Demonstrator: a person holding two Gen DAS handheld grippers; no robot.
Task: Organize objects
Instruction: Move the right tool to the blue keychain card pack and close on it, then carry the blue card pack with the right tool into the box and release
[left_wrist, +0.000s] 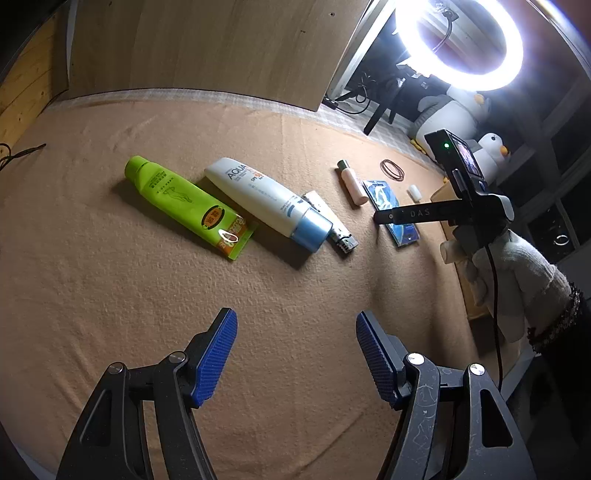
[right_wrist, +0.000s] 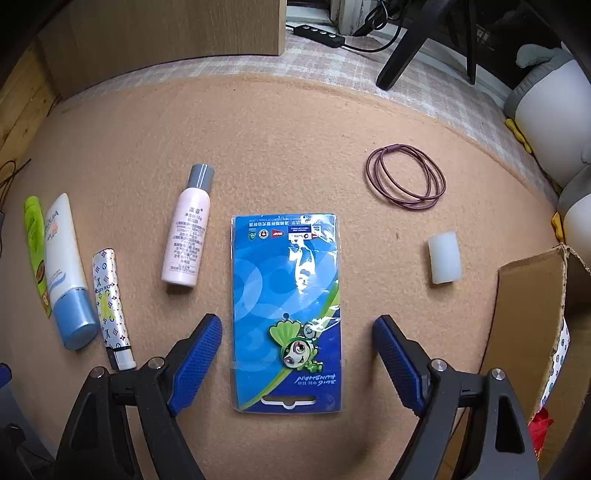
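A row of items lies on the tan blanket (left_wrist: 110, 277): a green tube (left_wrist: 184, 203), a white sunscreen tube with a blue cap (left_wrist: 269, 203), a silver patterned tube (left_wrist: 328, 225), a pink bottle (left_wrist: 352, 182) and a blue packaged badge card (left_wrist: 391, 210). My left gripper (left_wrist: 296, 356) is open and empty, well short of the row. My right gripper (right_wrist: 297, 363) is open and straddles the near half of the blue card (right_wrist: 286, 314) without holding it. The pink bottle (right_wrist: 186, 229) lies left of the card, the silver tube (right_wrist: 110, 306) further left.
Maroon hair bands (right_wrist: 406, 177) and a small white cylinder (right_wrist: 444, 257) lie right of the card. A cardboard box (right_wrist: 532, 325) stands at the right edge. A wooden panel (left_wrist: 207, 48), a ring light (left_wrist: 460, 40) and plush penguins (left_wrist: 454, 114) stand behind.
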